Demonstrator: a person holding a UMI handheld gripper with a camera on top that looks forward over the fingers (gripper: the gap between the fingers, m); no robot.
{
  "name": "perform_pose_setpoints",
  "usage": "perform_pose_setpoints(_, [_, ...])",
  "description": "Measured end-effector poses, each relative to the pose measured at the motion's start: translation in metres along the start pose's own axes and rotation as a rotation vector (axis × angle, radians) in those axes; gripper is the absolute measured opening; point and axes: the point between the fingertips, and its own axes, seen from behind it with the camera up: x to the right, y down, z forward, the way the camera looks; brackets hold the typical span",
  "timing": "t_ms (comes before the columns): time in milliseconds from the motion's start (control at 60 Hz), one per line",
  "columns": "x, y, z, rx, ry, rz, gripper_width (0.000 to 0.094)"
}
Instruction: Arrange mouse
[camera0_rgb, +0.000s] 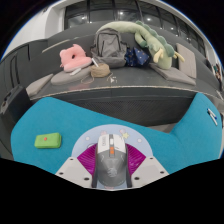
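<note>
A grey mouse (110, 163) with an orange scroll wheel sits between my fingers, over the blue mat (60, 120). My gripper (111, 160) is closed on it: the magenta pads (90, 157) press against both of its sides. The mouse's front points away from me. Its underside is hidden, so I cannot tell whether it rests on the mat or is lifted.
A small green block (47, 140) lies on the blue mat to the left of the fingers. Beyond the mat's far edge the grey table (110, 95) holds a pile: a pink soft item (73, 57), a grey bag (108, 46), a green plush (155, 42), a tan object (100, 70).
</note>
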Motion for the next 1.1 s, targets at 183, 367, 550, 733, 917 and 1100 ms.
perform_pose_setpoints(183, [0.003, 0.007, -0.004, -0.018, 0.037, -0.05, 0.0807])
perform_pose_setpoints(367, [0.03, -0.026, -0.066, 0.035, 0.08, -0.008, 0.0852])
perform_pose_setpoints(550, [0.067, -0.019, -0.163, 0.006, 0.045, 0.008, 0.0853])
perform_pose_setpoints(733, [0.12, 0.031, -0.243, -0.039, 0.072, -0.011, 0.0852])
perform_pose_setpoints(917, [0.162, 0.071, -0.291, -0.055, 0.107, -0.015, 0.0854])
perform_pose_setpoints(1100, [0.185, 0.093, -0.311, -0.06, 0.103, -0.012, 0.0855])
